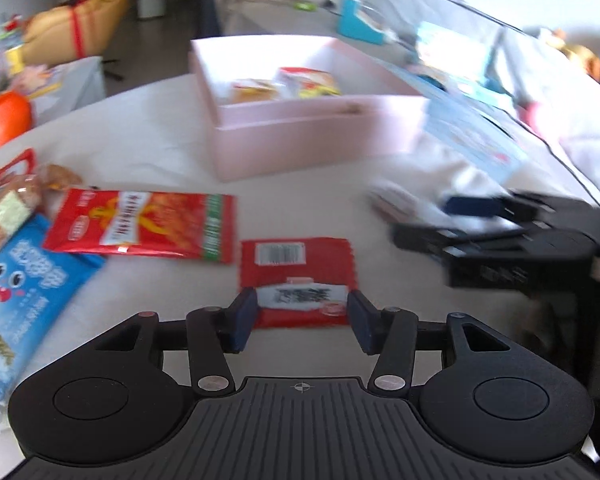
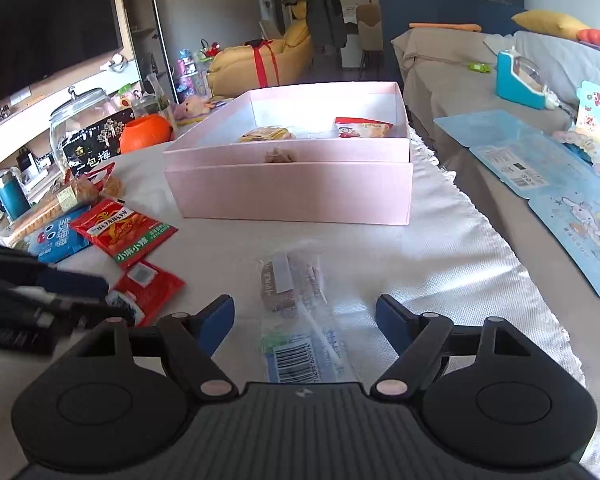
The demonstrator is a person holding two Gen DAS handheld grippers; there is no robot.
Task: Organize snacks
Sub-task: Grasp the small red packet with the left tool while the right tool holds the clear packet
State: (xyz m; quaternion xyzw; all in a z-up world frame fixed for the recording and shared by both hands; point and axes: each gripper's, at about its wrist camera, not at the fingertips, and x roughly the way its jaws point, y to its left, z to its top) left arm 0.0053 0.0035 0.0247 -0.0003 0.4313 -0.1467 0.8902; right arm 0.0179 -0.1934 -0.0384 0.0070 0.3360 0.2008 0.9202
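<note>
Lying flat on the white cloth, a small red packet has its near end between the spread fingers of the left gripper, whose blue pads flank it without clearly pressing on it. The right gripper is likewise released, its jaws wide on either side of a clear-wrapped snack that runs lengthwise between them. Just beyond stands the pink box, already containing a few snacks. A longer red packet and a blue packet lie to the left.
</note>
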